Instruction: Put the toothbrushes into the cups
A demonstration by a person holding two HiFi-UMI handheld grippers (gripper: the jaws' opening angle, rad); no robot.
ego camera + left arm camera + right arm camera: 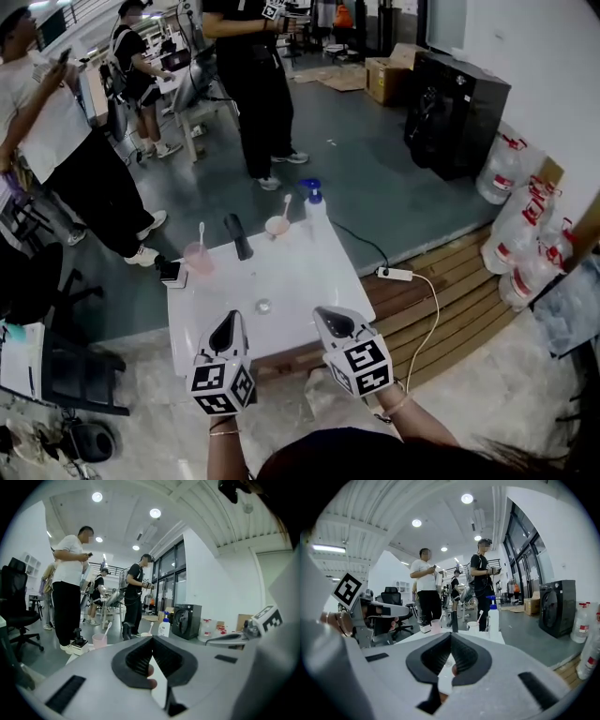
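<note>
Head view: white table point(309, 281), both grippers held over its near edge, well apart from the cups at the far edge.

Left gripper point(227, 334): in the left gripper view point(151, 641) its black pads point(136, 659) meet at the tips. Clenched, nothing between them, touching nothing on the table.

Table, left to right:
- small black-and-white device point(172, 273) at the left edge;
- pink cup point(198, 258) just beside it, white toothbrush point(202, 232) standing in it, head up;
- black upright object point(237, 235) between the two cups;
- pale cup point(277, 226) with second toothbrush point(286, 205) leaning in it, head up;
- white bottle with blue pump top point(313, 204) at the far right corner, near the pale cup.

Small clear round thing point(263, 306) lies alone on the table, between the cups and the grippers.

Right gripper point(334, 324): right gripper view point(450, 637) shows the pads pressed together at the tips. Clenched, empty, clear of the table top. The left gripper is seen beside it in that view.

Off the table, right: white power strip point(394, 274) on the floor.
</note>
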